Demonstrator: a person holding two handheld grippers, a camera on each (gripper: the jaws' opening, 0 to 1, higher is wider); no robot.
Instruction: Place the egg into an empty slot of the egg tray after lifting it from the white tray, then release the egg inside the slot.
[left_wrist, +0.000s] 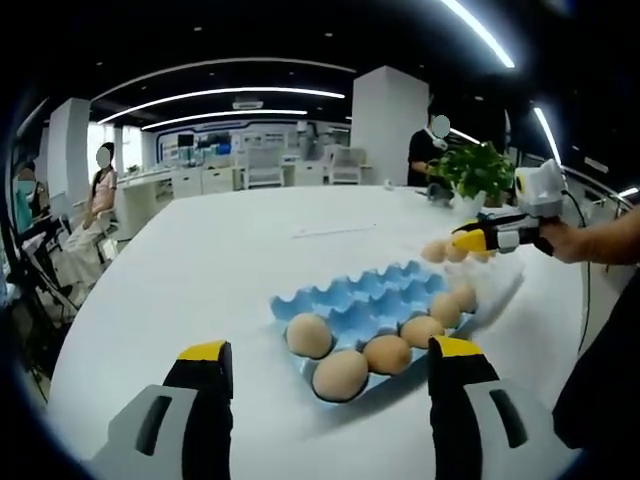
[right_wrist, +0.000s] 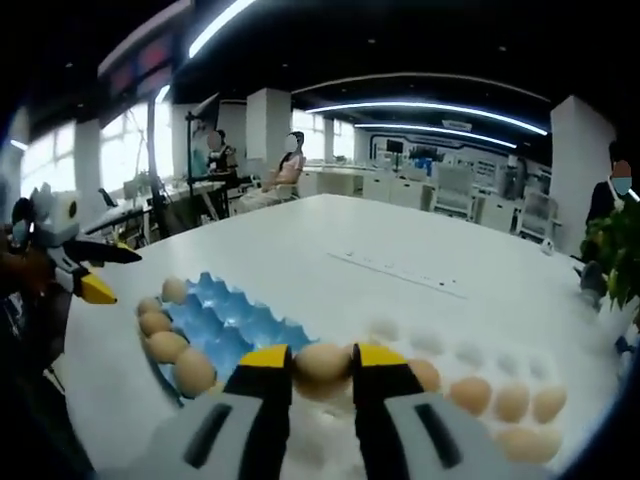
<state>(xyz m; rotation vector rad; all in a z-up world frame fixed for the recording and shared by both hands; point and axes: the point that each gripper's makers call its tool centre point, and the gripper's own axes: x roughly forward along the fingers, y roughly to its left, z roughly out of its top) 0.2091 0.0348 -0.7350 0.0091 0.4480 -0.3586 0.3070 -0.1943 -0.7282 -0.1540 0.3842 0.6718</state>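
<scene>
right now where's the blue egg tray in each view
Left gripper view: the blue egg tray lies centre, just above the left gripper, with eggs along its near edge.
Right gripper view: it sits lower left, left of the right gripper, which is shut on an egg.
Shared landmark: the white tray next to it.

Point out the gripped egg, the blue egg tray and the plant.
egg (right_wrist: 322, 362), right gripper view, top of the shell between the jaws.
egg tray (left_wrist: 372, 294), left gripper view, empty blue cups mid-tray.
plant (left_wrist: 476, 168), left gripper view, leaves.
</scene>
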